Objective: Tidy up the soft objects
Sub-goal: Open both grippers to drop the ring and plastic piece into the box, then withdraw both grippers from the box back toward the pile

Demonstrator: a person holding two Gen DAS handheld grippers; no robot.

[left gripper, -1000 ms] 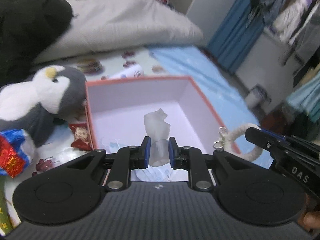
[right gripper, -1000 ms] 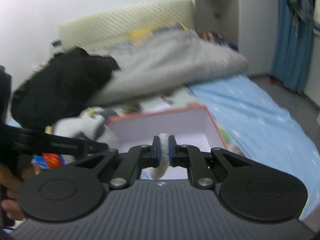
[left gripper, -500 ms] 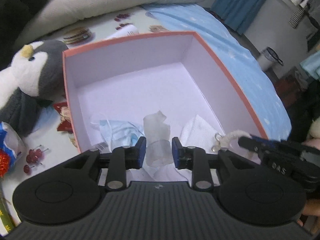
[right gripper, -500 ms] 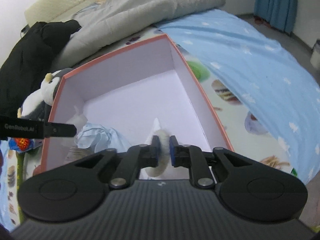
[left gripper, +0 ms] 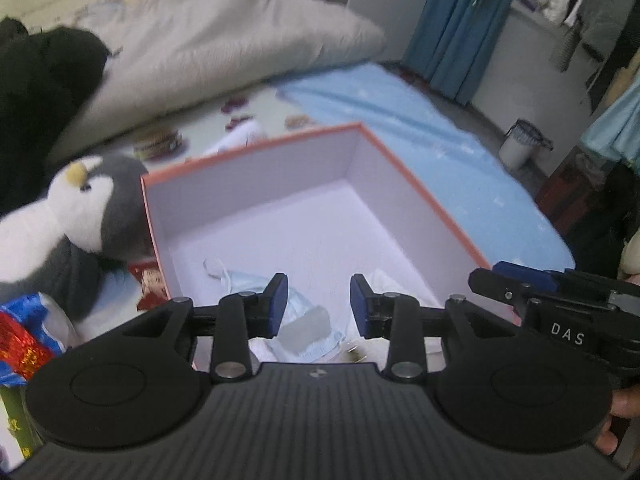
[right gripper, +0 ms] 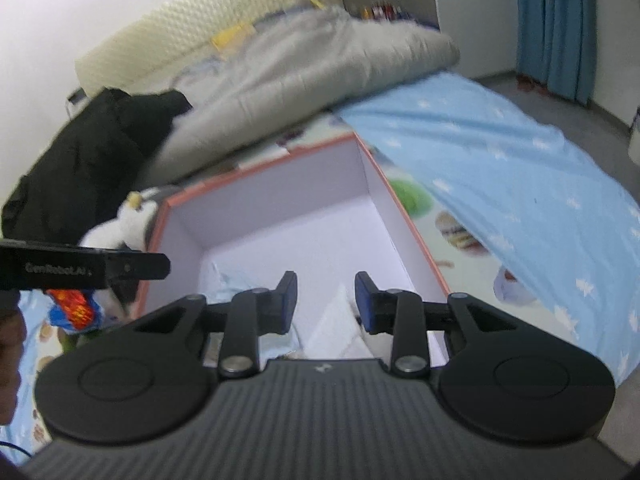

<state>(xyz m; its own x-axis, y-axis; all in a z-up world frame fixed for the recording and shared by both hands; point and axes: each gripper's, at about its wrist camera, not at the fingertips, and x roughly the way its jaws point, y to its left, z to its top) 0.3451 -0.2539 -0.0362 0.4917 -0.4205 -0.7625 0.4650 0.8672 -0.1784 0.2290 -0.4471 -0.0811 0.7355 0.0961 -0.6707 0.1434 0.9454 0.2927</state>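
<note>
An open box (left gripper: 400, 168) with orange rim and white inside sits on the bed; it also shows in the right wrist view (right gripper: 384, 172). My left gripper (left gripper: 318, 304) is open and empty above its near end. Below it lie a blue face mask (left gripper: 244, 280), a clear crumpled piece (left gripper: 306, 326) and a white cloth (left gripper: 390, 280). My right gripper (right gripper: 326, 300) is open and empty above the white cloth (right gripper: 336, 324) in the box. A penguin plush (left gripper: 76, 200) lies left of the box.
A grey duvet (left gripper: 224, 48) and black clothing (left gripper: 36, 92) lie behind the box. A red and blue packet (left gripper: 20, 340) is at the left. A blue sheet (right gripper: 520, 172) covers the bed's right side. Curtains (left gripper: 452, 28) and a bin (left gripper: 518, 144) stand beyond.
Both grippers have opened and let go: the clear piece and the white soft thing now lie in the box. Both grippers have lifted and tilted up.
</note>
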